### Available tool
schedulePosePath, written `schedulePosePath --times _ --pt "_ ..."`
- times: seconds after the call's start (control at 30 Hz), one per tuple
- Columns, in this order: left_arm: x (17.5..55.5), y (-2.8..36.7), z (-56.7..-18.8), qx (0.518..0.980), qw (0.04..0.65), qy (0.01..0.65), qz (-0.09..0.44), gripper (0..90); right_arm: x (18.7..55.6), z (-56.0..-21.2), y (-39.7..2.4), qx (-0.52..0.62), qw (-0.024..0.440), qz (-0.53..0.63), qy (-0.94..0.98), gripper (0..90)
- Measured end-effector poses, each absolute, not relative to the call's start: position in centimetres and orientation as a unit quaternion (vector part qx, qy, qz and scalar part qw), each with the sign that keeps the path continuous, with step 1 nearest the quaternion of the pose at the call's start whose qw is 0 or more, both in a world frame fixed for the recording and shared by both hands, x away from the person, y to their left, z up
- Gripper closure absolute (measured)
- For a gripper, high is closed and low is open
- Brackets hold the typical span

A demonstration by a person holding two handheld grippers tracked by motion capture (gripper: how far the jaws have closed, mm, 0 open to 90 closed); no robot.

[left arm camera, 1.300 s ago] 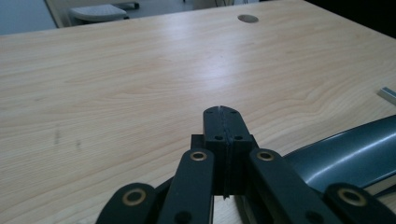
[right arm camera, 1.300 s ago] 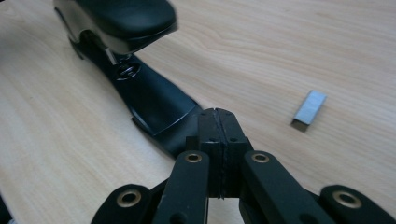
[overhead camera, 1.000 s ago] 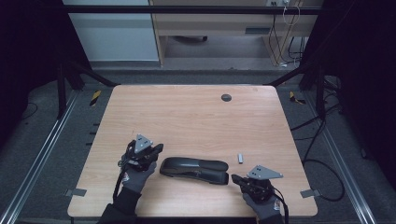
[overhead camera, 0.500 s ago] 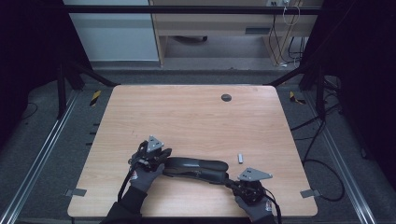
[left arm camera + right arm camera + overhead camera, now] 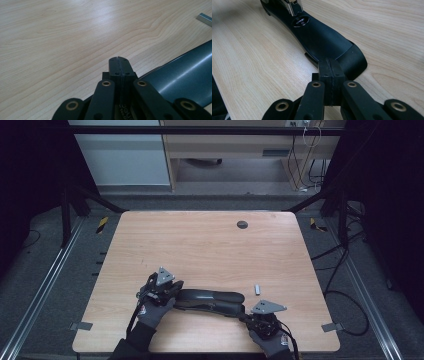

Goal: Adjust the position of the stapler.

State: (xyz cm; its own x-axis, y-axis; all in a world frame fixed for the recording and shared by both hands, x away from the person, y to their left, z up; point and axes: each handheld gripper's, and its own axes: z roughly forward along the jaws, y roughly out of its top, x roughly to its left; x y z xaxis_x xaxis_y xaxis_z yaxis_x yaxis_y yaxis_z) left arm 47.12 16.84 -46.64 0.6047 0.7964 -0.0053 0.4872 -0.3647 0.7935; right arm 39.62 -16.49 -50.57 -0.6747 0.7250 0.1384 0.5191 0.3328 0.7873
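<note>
A long black stapler (image 5: pixel 210 300) lies flat near the table's front edge. My left gripper (image 5: pixel 173 288) is at its left end, jaws pressed together with nothing between them. In the left gripper view the shut tips (image 5: pixel 118 60) sit just beside the stapler's glossy dark body (image 5: pixel 180 75). My right gripper (image 5: pixel 246 316) is at the stapler's right end, also shut and empty. In the right gripper view its tips (image 5: pixel 331 63) lie against the rounded end of the stapler (image 5: pixel 319 37); I cannot tell whether they touch. The stapler's metal part (image 5: pixel 293 6) shows at its far end.
A small grey metal strip (image 5: pixel 257 289) lies on the wooden table (image 5: pixel 200 245) just behind the stapler's right end, also seen as the strip (image 5: pixel 205 18). A dark round grommet (image 5: pixel 242 224) sits at the back. Metal rails and cables run along both table sides.
Both hands have closed in a little on the stapler: the left gripper shifted right to its left end, the right gripper shifted left to its right end. The stapler has stayed put.
</note>
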Motion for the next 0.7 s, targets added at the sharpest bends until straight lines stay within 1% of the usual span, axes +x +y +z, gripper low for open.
schedulePosePath --times 0.3,0.53,0.7 --pt "45.7 17.2 -46.6 0.801 0.402 0.395 0.201 90.0 40.1 -50.6 -16.7 0.39 0.127 0.432 0.803 90.0" --pt "45.5 17.1 -46.6 0.8 0.402 0.389 0.216 89.7 40.0 -50.2 -16.9 0.39 0.133 0.439 0.798 90.0" --pt "44.9 17.5 -45.4 0.789 0.416 0.388 0.234 85.5 39.8 -49.6 -17.7 0.396 0.145 0.457 0.783 89.4"
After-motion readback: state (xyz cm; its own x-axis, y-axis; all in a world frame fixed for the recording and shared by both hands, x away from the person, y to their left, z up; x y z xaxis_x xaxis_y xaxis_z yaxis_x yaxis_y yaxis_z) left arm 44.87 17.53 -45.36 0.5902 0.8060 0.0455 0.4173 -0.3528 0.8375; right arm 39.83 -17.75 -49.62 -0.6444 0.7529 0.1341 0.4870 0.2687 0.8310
